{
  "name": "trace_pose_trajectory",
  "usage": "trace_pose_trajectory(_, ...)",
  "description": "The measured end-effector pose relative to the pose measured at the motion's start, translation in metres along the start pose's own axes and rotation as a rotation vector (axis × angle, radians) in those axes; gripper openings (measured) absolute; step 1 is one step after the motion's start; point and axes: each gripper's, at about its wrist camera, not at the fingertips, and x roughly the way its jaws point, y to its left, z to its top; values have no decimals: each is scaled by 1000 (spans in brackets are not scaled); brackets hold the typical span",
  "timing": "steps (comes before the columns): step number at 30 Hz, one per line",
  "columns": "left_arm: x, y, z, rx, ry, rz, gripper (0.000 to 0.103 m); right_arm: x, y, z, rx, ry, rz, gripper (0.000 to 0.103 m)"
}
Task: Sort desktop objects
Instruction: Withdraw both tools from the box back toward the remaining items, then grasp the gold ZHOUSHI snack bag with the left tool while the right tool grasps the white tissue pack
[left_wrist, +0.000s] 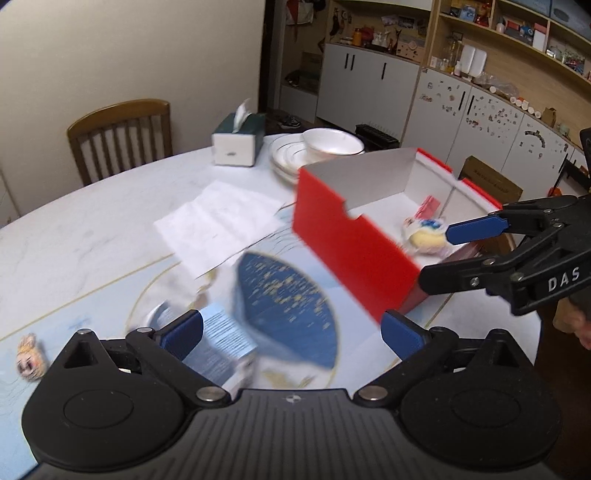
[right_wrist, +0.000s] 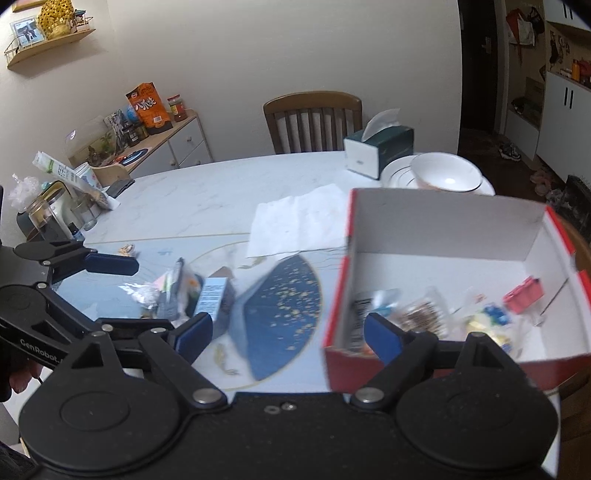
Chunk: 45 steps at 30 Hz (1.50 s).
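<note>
A red cardboard box with a white inside stands on the table's right; in the right wrist view it holds several small items, among them a red block and a yellow toy. My left gripper is open and empty, low over the table; a light blue carton lies just behind its left finger. My right gripper is open and empty at the box's near left corner. A pile of small packets and the carton lie left of it.
A dark blue fan-shaped mat lies mid-table with a white paper sheet behind it. A tissue box, stacked plates with a bowl, a small doll head and a wooden chair are around. Jars and bags crowd the far left edge.
</note>
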Motion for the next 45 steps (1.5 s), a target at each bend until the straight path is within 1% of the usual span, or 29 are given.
trace_pose_trajectory(6, -7, 34, -27, 0, 35, 8, 103, 12, 29, -4, 8, 11, -7, 89)
trace_pose_trajectory(11, -8, 54, -48, 19, 62, -12, 103, 23, 49, -1, 11, 20, -15, 89)
trace_pose_trajectory(17, -5, 73, -66, 65, 82, -64, 103, 40, 69, 1, 13, 43, -18, 89)
trace_pose_trajectory(22, -4, 85, -82, 156, 101, -132, 103, 54, 87, 3, 9, 61, -11, 89)
trace_pose_trajectory(27, 2, 87, -96, 310, 131, -167, 103, 69, 102, 5, 4, 83, -6, 89)
trace_pose_trajectory(29, 6, 89, -97, 351, 139, -187, 103, 75, 108, 6, 2, 93, -4, 89)
trace_pose_trajectory(33, 15, 96, -96, 397, 155, -220, 103, 91, 117, 7, 3, 109, -10, 89)
trace_pose_trajectory(37, 20, 101, -96, 455, 140, -245, 103, 107, 125, 12, -5, 121, -19, 89)
trace_pose_trajectory(41, 25, 102, -96, 510, 130, -267, 103, 121, 133, 19, -41, 139, -12, 87)
trace_pose_trajectory(45, 31, 104, -94, 517, 125, -286, 103, 136, 139, 23, -76, 163, -17, 84)
